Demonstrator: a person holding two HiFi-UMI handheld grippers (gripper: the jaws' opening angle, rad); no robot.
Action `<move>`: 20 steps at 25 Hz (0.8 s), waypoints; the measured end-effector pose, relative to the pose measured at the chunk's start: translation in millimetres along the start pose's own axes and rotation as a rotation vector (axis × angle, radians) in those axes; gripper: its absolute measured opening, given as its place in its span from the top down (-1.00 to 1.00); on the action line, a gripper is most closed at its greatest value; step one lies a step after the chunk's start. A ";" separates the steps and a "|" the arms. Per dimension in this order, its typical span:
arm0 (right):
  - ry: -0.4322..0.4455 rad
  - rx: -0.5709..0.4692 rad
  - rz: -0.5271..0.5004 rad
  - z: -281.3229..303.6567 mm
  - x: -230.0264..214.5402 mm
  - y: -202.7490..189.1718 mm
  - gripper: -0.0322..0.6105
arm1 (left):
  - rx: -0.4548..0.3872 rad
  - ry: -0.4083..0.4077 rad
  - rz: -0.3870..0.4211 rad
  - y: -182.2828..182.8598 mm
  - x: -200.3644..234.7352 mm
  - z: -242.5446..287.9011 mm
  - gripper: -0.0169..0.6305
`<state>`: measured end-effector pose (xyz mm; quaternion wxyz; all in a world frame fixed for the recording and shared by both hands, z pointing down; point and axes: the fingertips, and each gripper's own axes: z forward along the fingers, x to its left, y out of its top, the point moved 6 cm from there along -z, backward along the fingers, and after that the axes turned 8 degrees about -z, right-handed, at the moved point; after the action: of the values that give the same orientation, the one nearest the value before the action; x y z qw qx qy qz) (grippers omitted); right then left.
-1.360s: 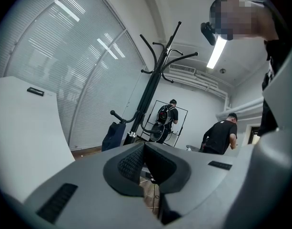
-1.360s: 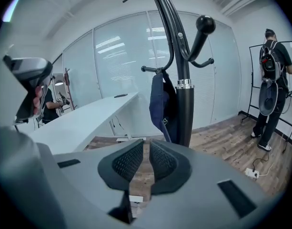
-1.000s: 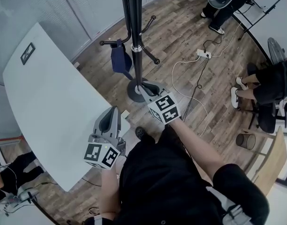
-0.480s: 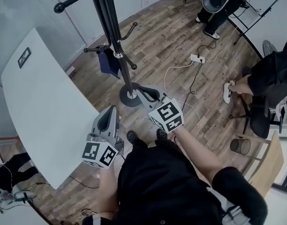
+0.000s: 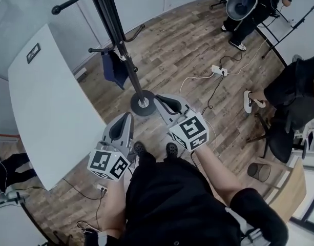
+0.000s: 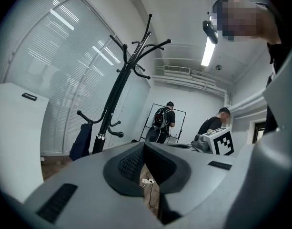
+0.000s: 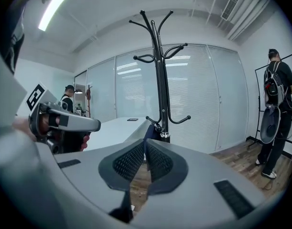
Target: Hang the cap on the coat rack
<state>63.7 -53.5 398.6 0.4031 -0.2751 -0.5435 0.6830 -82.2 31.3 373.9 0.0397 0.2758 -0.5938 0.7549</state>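
Rack base (image 5: 143,105); head view only

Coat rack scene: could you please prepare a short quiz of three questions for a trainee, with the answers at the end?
1. True or false: the dark blue cap hangs on a low hook of the coat rack.
2. The right gripper is: A) shut on the cap; B) shut and empty; C) wide open.
3. In the head view, what large thing stands left of the rack's base?
Key: 1 true; 2 B; 3 the white table.
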 end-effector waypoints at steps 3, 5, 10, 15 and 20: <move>0.037 -0.017 0.015 -13.2 1.0 1.9 0.79 | -0.014 0.015 0.010 -2.0 -11.3 -2.0 0.90; 0.055 -0.031 0.013 -21.4 1.1 3.4 0.79 | -0.027 0.030 0.010 -3.7 -18.0 -3.0 0.90; 0.072 -0.054 0.025 -38.7 -2.2 7.7 0.80 | -0.056 0.058 0.000 -10.9 -30.8 -4.2 0.90; 0.090 -0.083 0.026 -56.2 -4.8 9.0 0.80 | -0.070 0.080 -0.013 -20.2 -42.4 -2.7 0.90; 0.083 -0.109 0.027 -68.5 -7.9 12.9 0.80 | -0.062 0.074 -0.012 -24.1 -52.4 2.1 0.90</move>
<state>120.4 -25.7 368.0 0.4003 -0.3322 -0.5589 0.6458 -27.9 50.4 371.0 0.0744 0.2499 -0.6133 0.7456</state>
